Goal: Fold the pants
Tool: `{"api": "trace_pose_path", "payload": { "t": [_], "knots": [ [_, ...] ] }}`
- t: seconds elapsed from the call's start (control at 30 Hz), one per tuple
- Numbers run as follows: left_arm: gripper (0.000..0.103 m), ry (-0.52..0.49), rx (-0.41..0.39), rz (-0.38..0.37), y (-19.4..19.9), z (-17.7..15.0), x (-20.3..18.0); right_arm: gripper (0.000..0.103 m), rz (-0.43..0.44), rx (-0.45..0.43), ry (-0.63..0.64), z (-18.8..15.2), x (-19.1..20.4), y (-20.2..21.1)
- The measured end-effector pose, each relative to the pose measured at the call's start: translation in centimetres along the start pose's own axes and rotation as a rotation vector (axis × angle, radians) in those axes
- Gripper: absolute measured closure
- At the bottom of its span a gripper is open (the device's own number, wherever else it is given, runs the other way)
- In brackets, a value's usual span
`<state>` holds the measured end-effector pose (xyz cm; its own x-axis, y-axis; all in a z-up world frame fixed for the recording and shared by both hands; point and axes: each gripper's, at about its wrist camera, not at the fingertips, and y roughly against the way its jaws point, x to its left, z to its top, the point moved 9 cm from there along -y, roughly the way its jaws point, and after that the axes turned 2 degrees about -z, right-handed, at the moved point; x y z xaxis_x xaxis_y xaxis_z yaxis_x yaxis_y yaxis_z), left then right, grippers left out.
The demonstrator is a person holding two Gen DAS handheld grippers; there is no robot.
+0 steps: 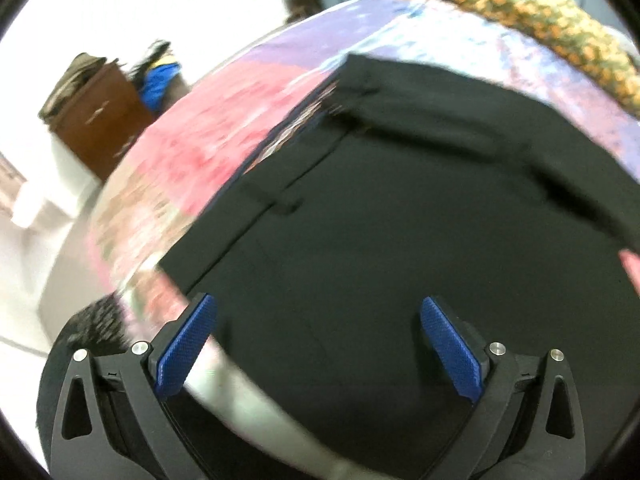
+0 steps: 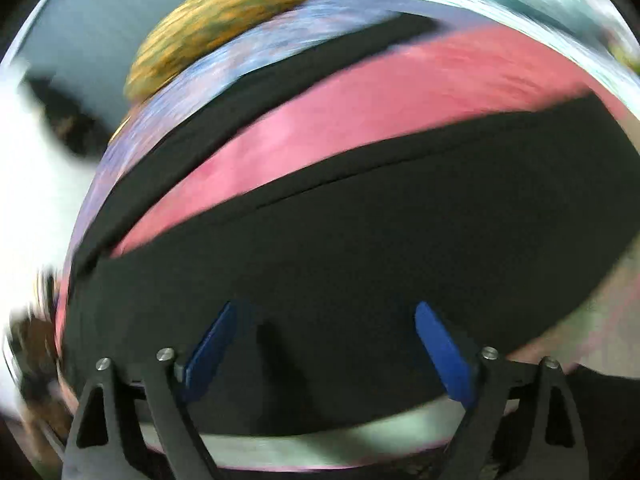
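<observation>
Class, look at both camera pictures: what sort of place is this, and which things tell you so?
Probably a bedroom: black pants lie on a bed's pink and purple sheet, a patterned pillow sits at its far end, and a brown cabinet stands beside it.

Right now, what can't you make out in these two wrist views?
- Black pants: waist end runs out of the left wrist view at the right edge.
- Pants leg ends: right wrist view, smeared by motion blur.
- Yellow-patterned pillow: print unreadable, blurred.
- Brown cabinet: what lies on top is too small and blurred.
</observation>
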<state>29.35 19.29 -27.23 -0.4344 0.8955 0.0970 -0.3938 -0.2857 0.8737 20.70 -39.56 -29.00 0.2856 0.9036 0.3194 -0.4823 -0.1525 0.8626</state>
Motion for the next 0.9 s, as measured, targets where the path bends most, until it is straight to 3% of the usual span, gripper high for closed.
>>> {"api": "trace_pose_path", "payload": {
  "t": [0.03,0.13,0.2,0.3,0.4,0.53,0.6,0.67,0.73,0.8,0.9],
  "knots": [
    [0.001,-0.008,-0.010,-0.033,0.2,0.8,-1.1,0.005,0.040,0.030,0.084,-1.3,3.9,-0.8],
    [0.001,-0.035,-0.046,-0.105,0.4,4.2,-4.6,0.006,0.164,0.093,0.280,-3.5,11.9,-1.9],
    [0.001,-0.062,-0.073,-0.143,0.3,6.5,-7.0,0.007,0.221,0.135,0.344,-3.8,15.2,-2.6],
    [0.001,-0.099,-0.129,-0.101,-1.3,11.1,-9.7,0.007,0.274,0.094,0.445,-0.9,19.8,-3.1],
    [0.001,-0.051,-0.151,-0.019,-4.4,14.6,-9.9,0.007,0.355,0.026,0.474,4.5,24.1,-3.9],
    [0.000,-0.032,-0.065,0.062,-10.8,13.5,-8.7,0.007,0.373,0.020,0.542,10.4,29.0,-8.8],
    [0.000,-0.005,-0.130,-0.010,-11.4,12.6,-8.2,0.007,0.378,0.079,0.581,11.3,30.4,-11.9],
    [0.001,0.014,-0.139,-0.042,-11.1,12.7,-7.9,0.007,0.375,0.156,0.634,11.8,30.2,-15.0],
    [0.000,0.002,-0.145,-0.023,-11.0,12.5,-8.0,0.007,0.324,0.170,0.697,13.6,28.1,-17.1],
    [0.000,-0.002,-0.148,-0.016,-10.9,12.4,-8.0,0.007,0.269,0.147,0.730,16.6,24.7,-18.7],
    [0.000,-0.004,-0.158,-0.012,-10.7,12.3,-8.2,0.007,0.170,0.093,0.670,22.6,16.3,-20.0]
  ]
}}
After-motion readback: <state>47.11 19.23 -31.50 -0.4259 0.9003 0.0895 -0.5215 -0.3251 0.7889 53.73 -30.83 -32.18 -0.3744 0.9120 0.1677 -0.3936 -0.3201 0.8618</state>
